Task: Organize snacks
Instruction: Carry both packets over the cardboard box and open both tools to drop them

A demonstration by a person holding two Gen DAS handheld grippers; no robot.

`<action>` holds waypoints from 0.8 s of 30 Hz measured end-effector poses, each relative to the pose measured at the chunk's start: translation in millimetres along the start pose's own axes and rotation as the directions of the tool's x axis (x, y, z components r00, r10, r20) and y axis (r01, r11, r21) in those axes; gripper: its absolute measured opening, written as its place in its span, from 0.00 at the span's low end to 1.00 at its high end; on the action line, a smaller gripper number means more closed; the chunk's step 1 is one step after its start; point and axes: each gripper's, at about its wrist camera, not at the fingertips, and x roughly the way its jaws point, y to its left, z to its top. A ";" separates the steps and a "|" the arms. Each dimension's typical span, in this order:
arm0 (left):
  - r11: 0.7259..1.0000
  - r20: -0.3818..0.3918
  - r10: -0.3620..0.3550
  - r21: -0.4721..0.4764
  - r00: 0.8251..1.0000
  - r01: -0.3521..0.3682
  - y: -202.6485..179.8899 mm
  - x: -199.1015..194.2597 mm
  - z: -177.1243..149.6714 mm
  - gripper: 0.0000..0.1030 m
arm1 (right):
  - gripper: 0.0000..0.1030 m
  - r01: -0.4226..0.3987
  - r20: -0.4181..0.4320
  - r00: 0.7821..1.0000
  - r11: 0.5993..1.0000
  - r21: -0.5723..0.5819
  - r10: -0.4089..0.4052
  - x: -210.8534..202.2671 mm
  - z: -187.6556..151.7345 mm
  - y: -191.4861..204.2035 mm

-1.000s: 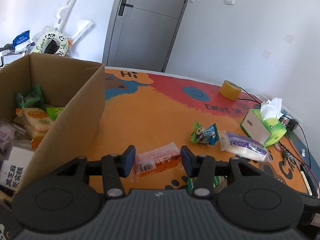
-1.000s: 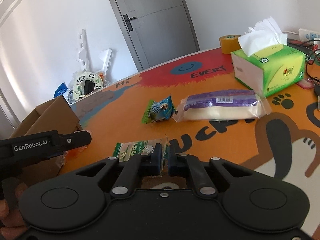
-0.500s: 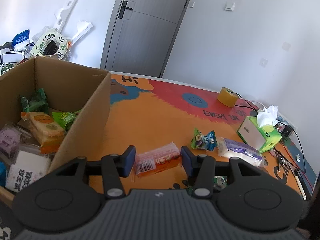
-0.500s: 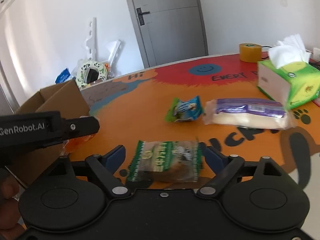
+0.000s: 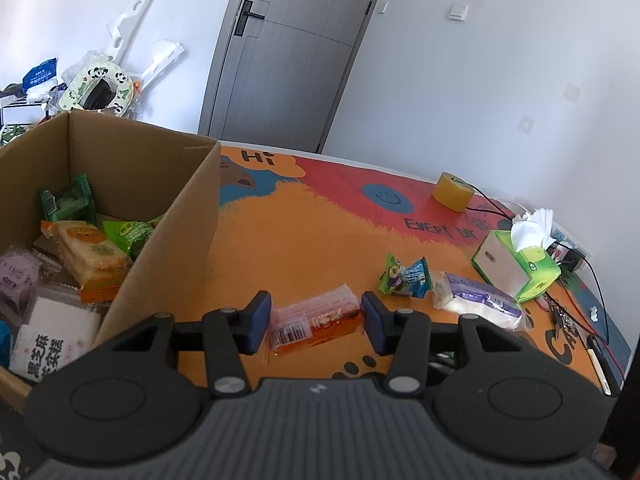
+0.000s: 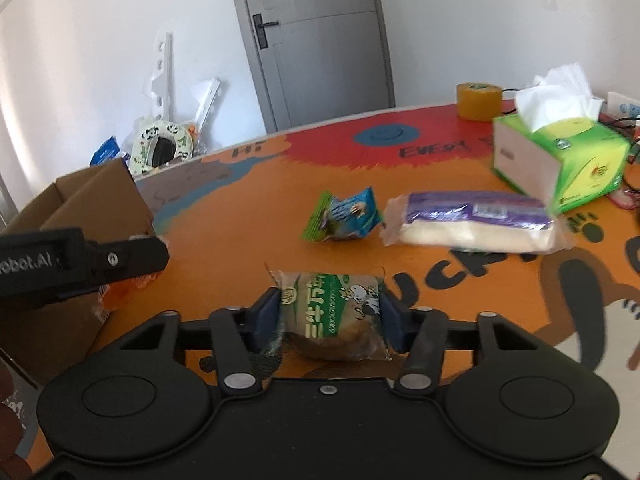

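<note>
My left gripper (image 5: 316, 322) is shut on an orange snack packet (image 5: 316, 322) and holds it in the air beside the cardboard box (image 5: 176, 232), which holds several snacks. My right gripper (image 6: 328, 320) is shut on a green-and-white snack packet (image 6: 330, 312) just above the table. A small blue-green packet (image 6: 344, 216) and a long purple-and-white packet (image 6: 472, 224) lie on the orange table mat (image 6: 248, 216) ahead. In the right wrist view the left gripper (image 6: 132, 280) shows at the left with the orange packet (image 6: 120, 292) beside the box (image 6: 88, 200).
A green tissue box (image 6: 560, 156) and a yellow tape roll (image 6: 478, 100) stand at the far right of the table. Cables and keys (image 5: 568, 316) lie near the right edge. A grey door (image 5: 288, 52) and clutter against the wall are behind.
My right gripper opened, moved onto the green-and-white packet and closed on its ends. My left gripper rose and pulled back with the orange packet, showing more of the box's inside.
</note>
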 end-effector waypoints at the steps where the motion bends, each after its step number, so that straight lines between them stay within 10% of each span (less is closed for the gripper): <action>1: 1.000 0.002 -0.002 0.002 1.000 0.002 -1.0 -1.7 0.0 0.47 | 0.50 0.002 0.006 1.000 1.000 0.010 -0.002 -3.4 0.6 -2.2; 24: 0.999 0.150 -0.007 0.048 0.989 0.000 9.8 -66.4 25.5 0.47 | 0.50 -0.070 0.193 0.979 0.997 0.033 0.062 -66.9 35.2 23.1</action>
